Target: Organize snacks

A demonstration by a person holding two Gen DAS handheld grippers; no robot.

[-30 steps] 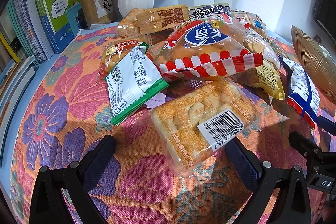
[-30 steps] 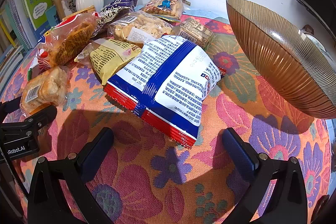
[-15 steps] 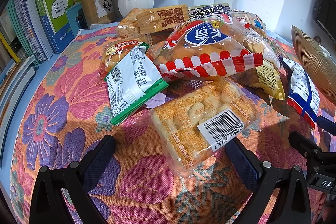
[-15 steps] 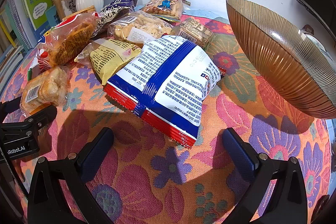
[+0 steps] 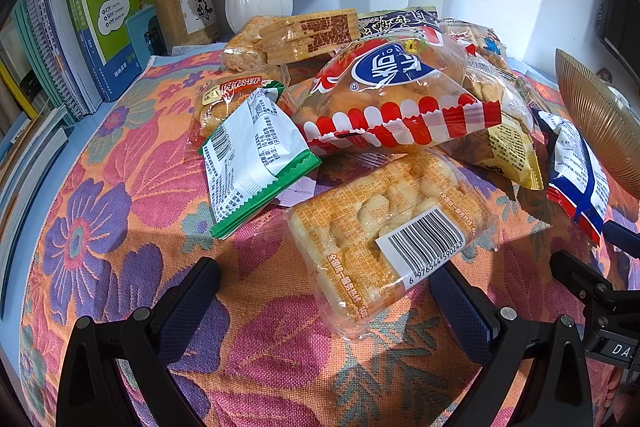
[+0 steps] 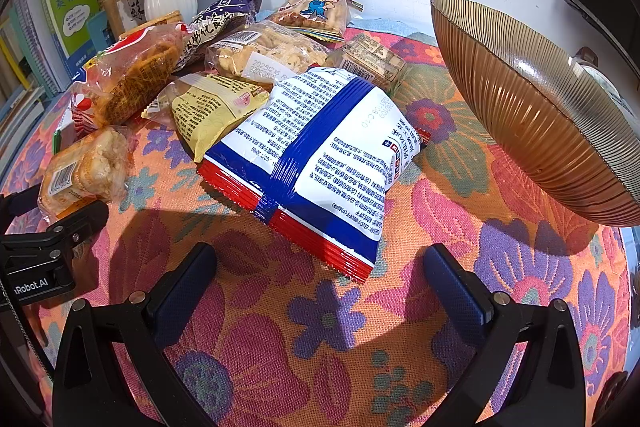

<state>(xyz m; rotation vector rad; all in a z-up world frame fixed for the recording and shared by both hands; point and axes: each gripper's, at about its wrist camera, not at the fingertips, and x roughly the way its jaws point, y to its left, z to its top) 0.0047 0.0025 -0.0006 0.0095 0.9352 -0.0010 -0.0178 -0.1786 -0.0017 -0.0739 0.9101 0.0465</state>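
On the flowered tablecloth [image 6: 320,339] we see the snacks [image 5: 400,99] piled loose beside the empty bowl [image 6: 532,115]; nothing looks sorted yet. Our left gripper [image 5: 328,291] and right gripper [image 6: 316,279] are spread, holding nothing.

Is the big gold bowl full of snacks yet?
Cannot tell. Both views show only the ribbed outside of the bowl, not its inside. Many snack packets lie on the flowered cloth.
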